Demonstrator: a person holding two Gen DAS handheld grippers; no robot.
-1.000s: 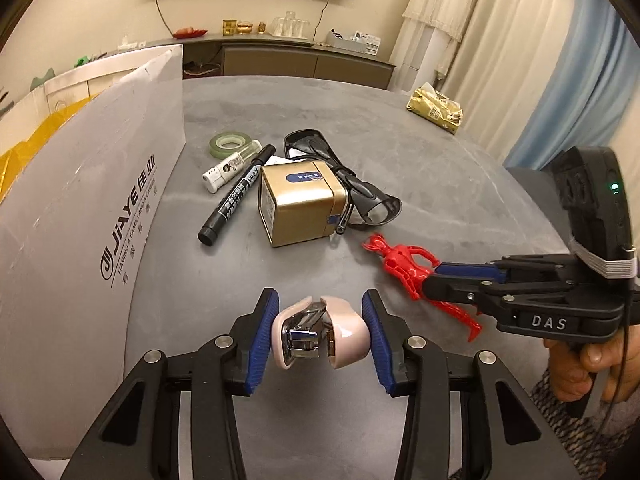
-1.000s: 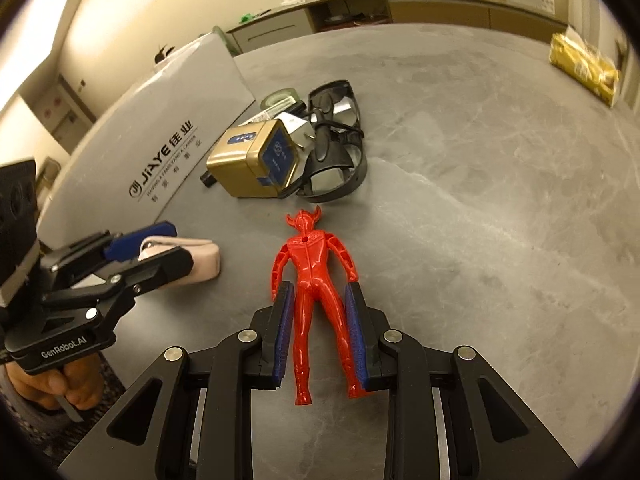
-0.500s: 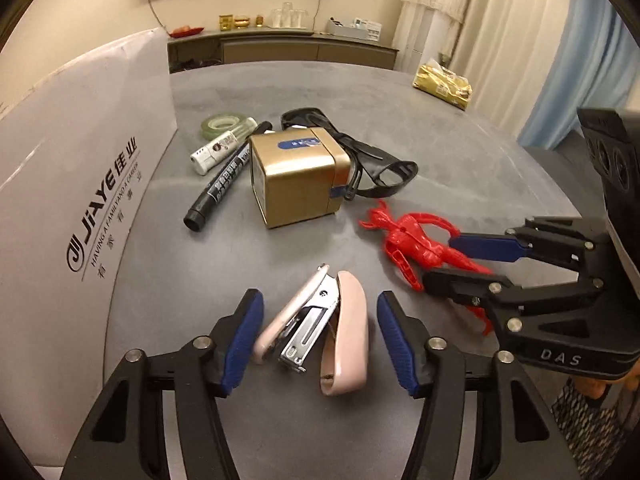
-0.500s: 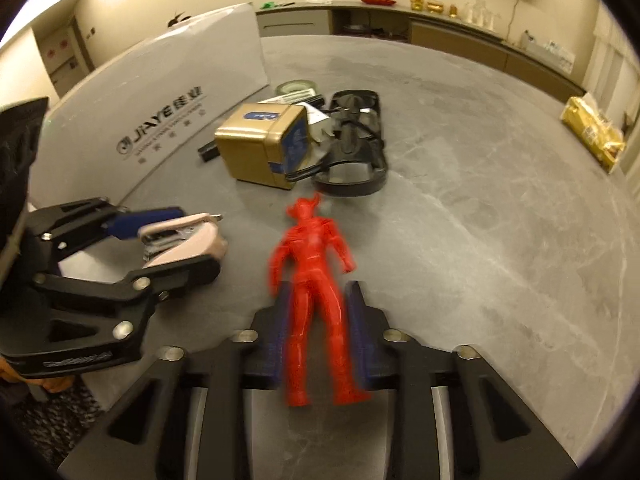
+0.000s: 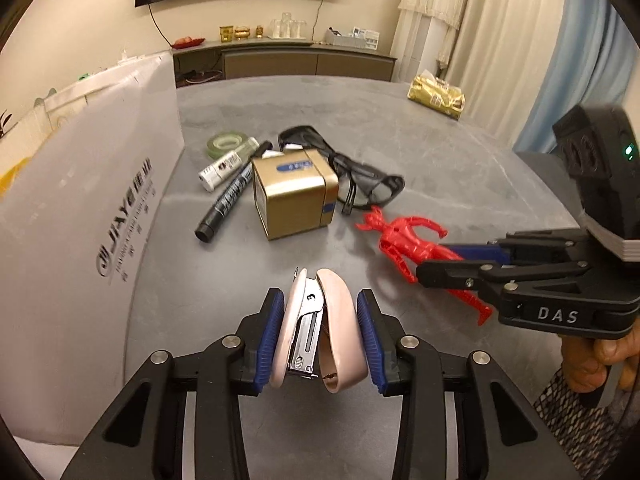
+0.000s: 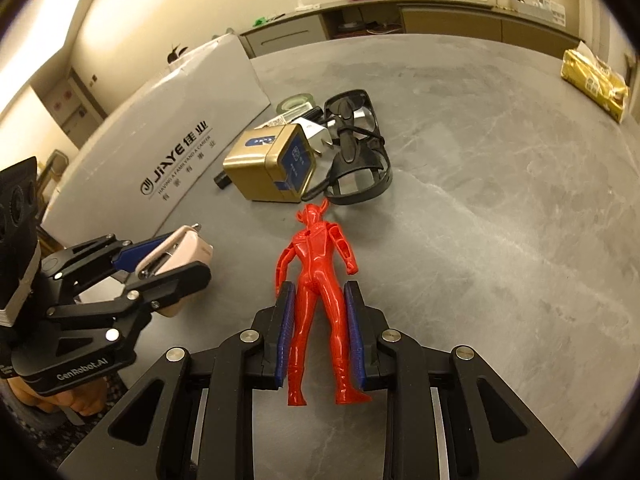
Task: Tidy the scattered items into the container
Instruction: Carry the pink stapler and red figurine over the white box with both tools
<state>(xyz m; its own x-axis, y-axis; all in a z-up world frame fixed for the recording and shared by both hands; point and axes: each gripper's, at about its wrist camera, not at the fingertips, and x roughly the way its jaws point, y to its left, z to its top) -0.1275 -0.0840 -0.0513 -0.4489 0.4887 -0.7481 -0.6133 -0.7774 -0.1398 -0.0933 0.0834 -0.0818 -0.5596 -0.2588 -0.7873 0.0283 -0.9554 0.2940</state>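
A pink stapler (image 5: pixel 320 328) is clamped by the left gripper (image 5: pixel 320 332); a red figure (image 6: pixel 318 292), its legs seen whole only from the right wrist, is gripped by the right gripper (image 6: pixel 320 336).

I see glossy red plastic figure (image 6: pixel 318 280); pink smooth-shelled stapler (image 5: pixel 320 328) w/ shiny metal core; brushed gold metal tin (image 5: pixel 294 196); matt grey stone-look tabletop (image 6: pixel 500 220).

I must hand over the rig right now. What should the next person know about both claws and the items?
Left claw: shut on the pink stapler.
Right claw: its pads flank the red figure's legs; a firm grip cannot be confirmed.
On the table: gold tin, black marker, tape roll, white tube, dark glasses.
Done: nothing seen inside the white box.
Left: all items.
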